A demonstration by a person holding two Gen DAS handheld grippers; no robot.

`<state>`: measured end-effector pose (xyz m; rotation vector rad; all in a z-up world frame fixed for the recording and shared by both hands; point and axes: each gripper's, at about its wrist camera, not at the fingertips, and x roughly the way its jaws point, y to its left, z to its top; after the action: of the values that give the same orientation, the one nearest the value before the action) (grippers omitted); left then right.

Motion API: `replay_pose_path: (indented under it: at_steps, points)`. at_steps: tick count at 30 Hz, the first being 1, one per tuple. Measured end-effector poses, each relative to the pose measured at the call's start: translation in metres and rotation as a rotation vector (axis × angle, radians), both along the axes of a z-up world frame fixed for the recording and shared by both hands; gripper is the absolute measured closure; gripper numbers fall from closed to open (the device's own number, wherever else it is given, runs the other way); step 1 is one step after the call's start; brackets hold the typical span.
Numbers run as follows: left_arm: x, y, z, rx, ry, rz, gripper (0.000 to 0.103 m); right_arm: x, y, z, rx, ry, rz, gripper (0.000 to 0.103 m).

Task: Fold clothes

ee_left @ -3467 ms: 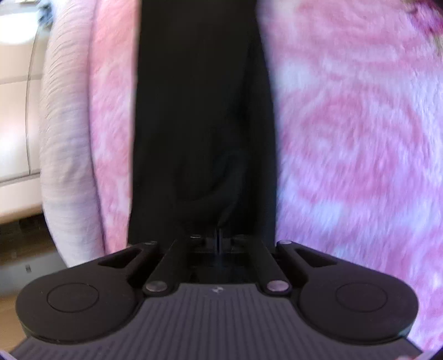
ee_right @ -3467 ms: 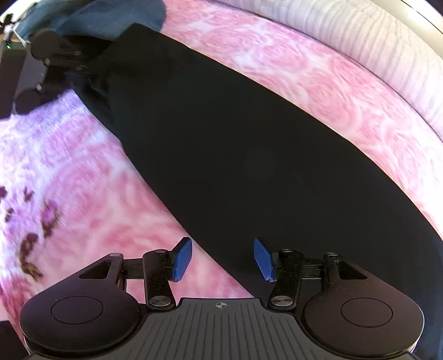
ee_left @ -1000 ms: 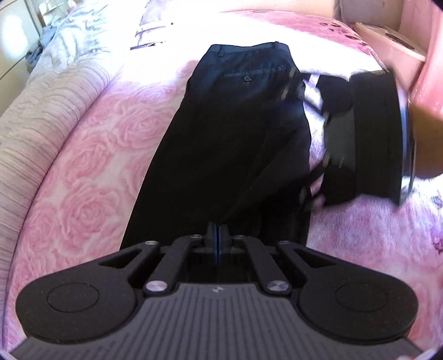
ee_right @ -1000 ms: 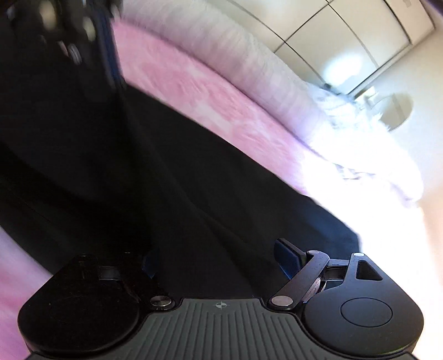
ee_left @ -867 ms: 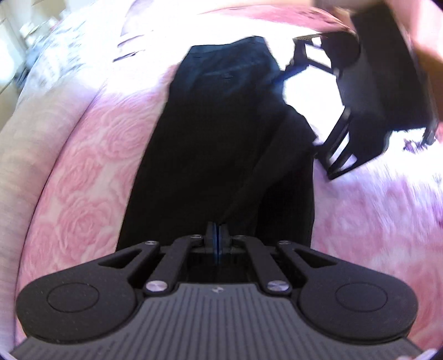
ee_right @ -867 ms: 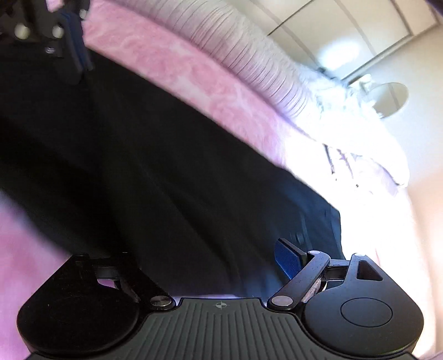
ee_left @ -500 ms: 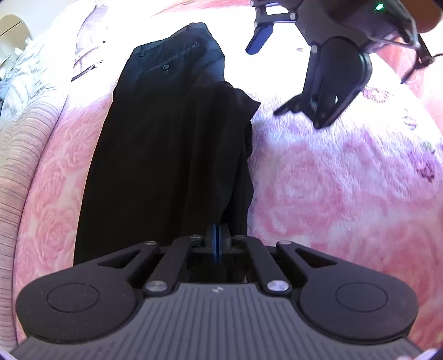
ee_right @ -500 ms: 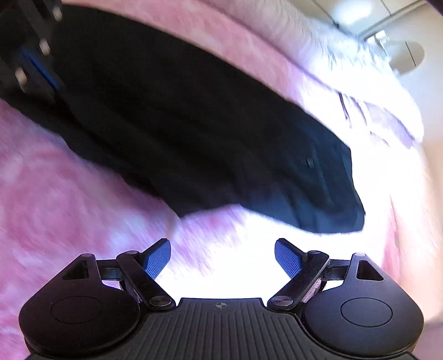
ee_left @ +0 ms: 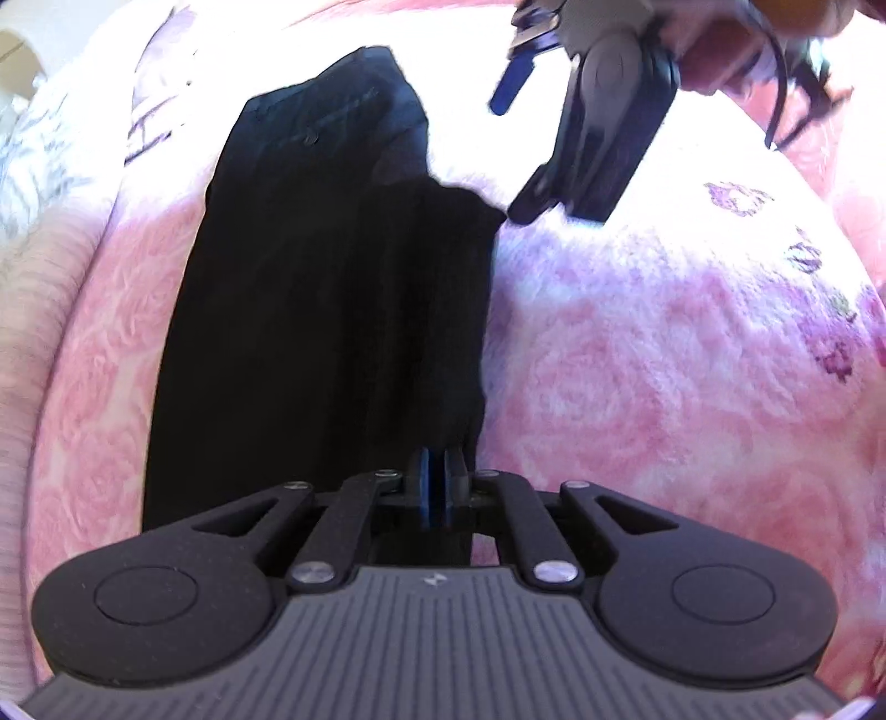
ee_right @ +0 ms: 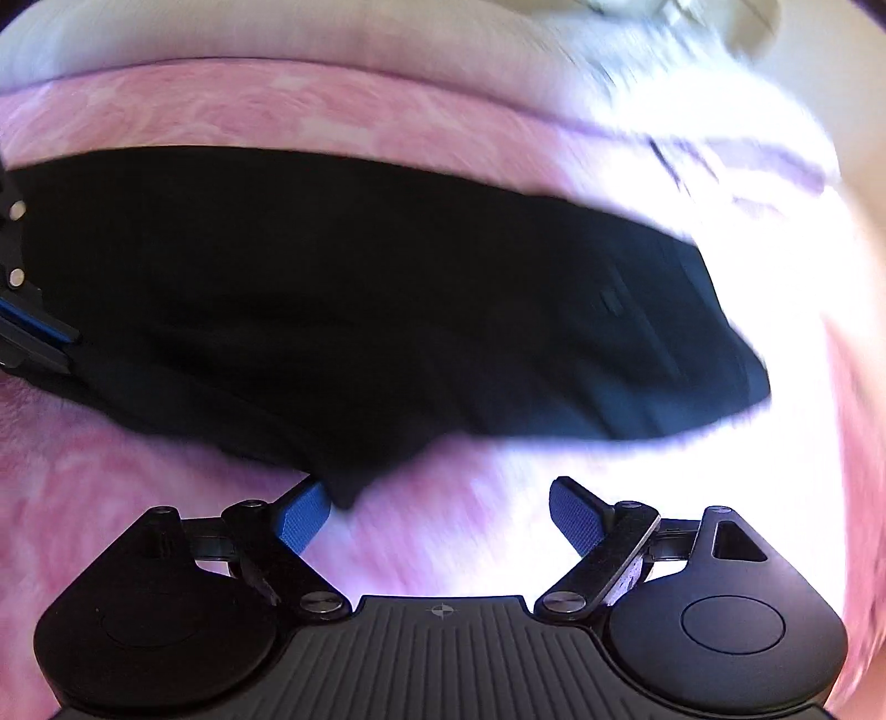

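Note:
Black trousers [ee_left: 332, 310] lie lengthwise on the pink bed, waistband at the far end, with one part folded back over the rest. My left gripper [ee_left: 435, 487] sits low at the near end of the fold. Its jaws are opening: a narrow slit shows between the blue pads, and the fabric edge lies right at them. In the right wrist view the trousers [ee_right: 387, 310] stretch across the frame. My right gripper [ee_right: 437, 520] hovers open beside them, nothing between its pads, and a trouser corner lies by its left pad. Its fingers [ee_left: 512, 83] show at the upper right of the left wrist view.
A pink rose-patterned blanket [ee_left: 664, 360] covers the bed to the right of the trousers. A pale striped cover [ee_left: 22, 343] runs along the left edge, and white bedding [ee_right: 692, 66] lies at the far end. A hand [ee_left: 803, 11] holds the right gripper.
The right gripper has come off the trousers and lifted away to the side, still open. The folded trouser part now lies flat. The left gripper's pads have parted slightly.

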<state>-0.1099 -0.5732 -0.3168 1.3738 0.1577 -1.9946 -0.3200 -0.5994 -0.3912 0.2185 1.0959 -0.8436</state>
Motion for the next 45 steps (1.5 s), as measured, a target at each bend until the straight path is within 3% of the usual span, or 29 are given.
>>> replay_pose_path:
  at_steps: [2,3,4,7,9,12,18,20,21,24,31,32,33,35,39,45]
  points:
    - [-0.014,0.005,0.008,-0.049,-0.005,-0.011,0.089,-0.031,-0.005,0.011,0.086,-0.047,-0.101,0.018]
    - [-0.024,0.006,0.011,-0.077,-0.005,-0.016,0.076,-0.046,-0.012,0.015,0.112,-0.088,-0.149,0.018]
    - [-0.035,0.007,0.013,-0.106,-0.005,-0.023,0.071,-0.061,-0.018,0.020,0.137,-0.129,-0.197,0.018]
    - [-0.077,0.003,0.004,-0.167,-0.028,-0.072,0.070,-0.103,-0.042,0.028,0.205,-0.254,-0.343,0.018]
    - [-0.104,-0.006,-0.008,-0.188,-0.041,-0.049,0.070,-0.125,-0.062,0.027,0.238,-0.338,-0.425,0.018]
    - [-0.137,-0.023,-0.031,-0.207,-0.086,0.033,0.067,-0.141,-0.094,0.021,0.267,-0.421,-0.471,0.018]
    - [-0.164,-0.060,-0.041,-0.215,-0.095,0.368,0.062,-0.147,-0.140,0.013,0.289,-0.482,-0.433,0.018]
    - [-0.168,-0.068,-0.046,-0.222,-0.151,0.421,0.066,-0.148,-0.147,0.009,0.301,-0.492,-0.416,0.018]
    - [-0.167,-0.071,-0.048,-0.217,-0.174,0.433,0.076,-0.148,-0.151,0.008,0.308,-0.500,-0.410,0.018]
    - [-0.165,-0.073,-0.045,-0.205,-0.219,0.409,0.090,-0.155,-0.163,0.003,0.333,-0.547,-0.407,0.018]
    - [-0.138,-0.067,-0.011,-0.171,-0.127,0.283,0.095,-0.177,-0.221,-0.026,0.417,-0.771,-0.586,0.018]
    - [-0.136,-0.067,-0.008,-0.170,-0.125,0.262,0.095,-0.183,-0.230,-0.031,0.449,-0.819,-0.621,0.031]
    - [-0.135,-0.066,-0.006,-0.166,-0.120,0.243,0.095,-0.188,-0.240,-0.036,0.482,-0.858,-0.651,0.063]
    - [-0.139,-0.064,0.000,-0.172,-0.123,0.210,0.096,-0.194,-0.259,-0.036,0.539,-0.862,-0.660,0.076]
    - [-0.161,-0.065,0.010,-0.185,-0.103,0.173,0.099,-0.196,-0.276,-0.004,0.494,-0.857,-0.580,0.084]
    - [-0.205,-0.074,0.013,-0.182,-0.065,0.195,0.100,-0.219,-0.286,0.002,0.435,-0.812,-0.635,0.084]
